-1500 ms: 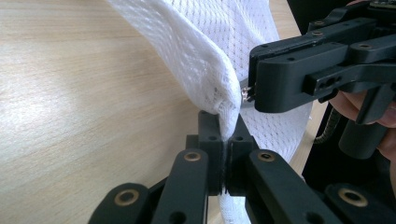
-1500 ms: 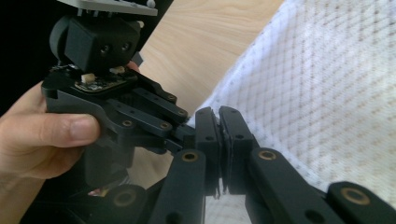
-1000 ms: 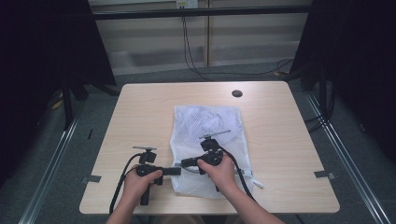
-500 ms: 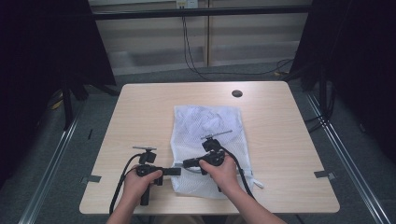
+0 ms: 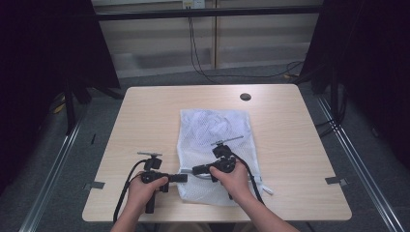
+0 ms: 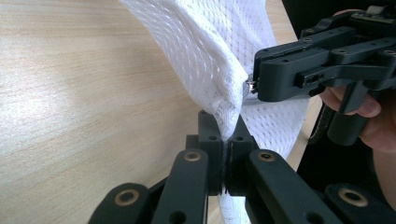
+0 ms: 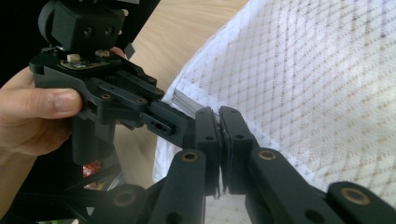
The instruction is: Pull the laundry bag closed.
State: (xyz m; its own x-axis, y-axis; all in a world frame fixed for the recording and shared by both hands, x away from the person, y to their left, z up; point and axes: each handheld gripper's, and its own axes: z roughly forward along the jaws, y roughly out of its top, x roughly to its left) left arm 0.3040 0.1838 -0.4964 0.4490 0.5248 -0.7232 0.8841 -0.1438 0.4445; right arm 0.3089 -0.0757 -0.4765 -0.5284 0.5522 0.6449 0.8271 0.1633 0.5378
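Lying flat on the light wooden table [image 5: 145, 116], a white mesh bag [image 5: 215, 130] reaches from the middle toward the person's edge. At its near left corner the 2 grippers meet. The left gripper [image 5: 183, 178] has its fingers [image 6: 209, 140] closed on a fold of the mesh, lifting that corner off the table. The right gripper [image 5: 196, 170] points left, toward the other; its fingers [image 7: 205, 135] are pressed together on the bag's edge, and a small metal piece shows at the tip, perhaps the zipper pull. A dark round hole [image 5: 245, 96] sits near the table's far edge.
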